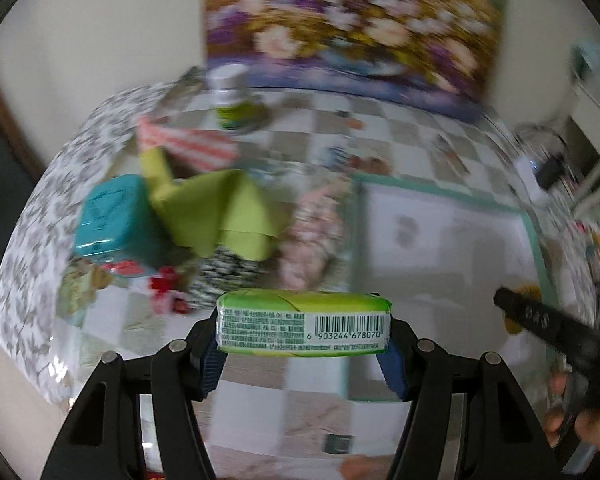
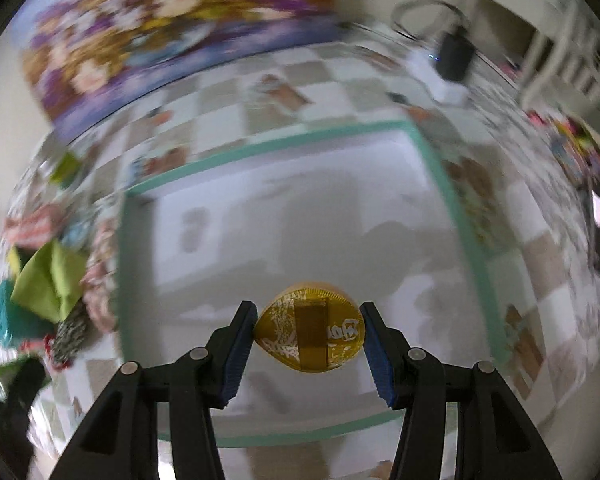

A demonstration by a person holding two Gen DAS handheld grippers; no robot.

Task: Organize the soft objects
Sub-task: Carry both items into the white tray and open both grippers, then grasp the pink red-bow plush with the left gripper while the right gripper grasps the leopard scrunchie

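My left gripper [image 1: 303, 334] is shut on a green tissue pack [image 1: 303, 322] with a barcode, held above the checkered table left of the white tray [image 1: 448, 236]. My right gripper [image 2: 309, 332] is shut on a yellow round packet [image 2: 310, 330] and holds it over the white tray with the green rim [image 2: 280, 140]. A pile of soft things lies left of the tray: a green cloth [image 1: 224, 216], a pink floral cloth [image 1: 312, 236], a black-and-white cloth [image 1: 224, 272] and a red striped cloth [image 1: 188, 144]. The right gripper's finger shows in the left wrist view [image 1: 540, 316].
A teal tin box [image 1: 112, 220] stands beside the pile. A jar with a white lid [image 1: 232, 100] stands at the back, in front of a floral board [image 1: 352, 24]. A black device [image 2: 454, 56] with a cable lies at the far right.
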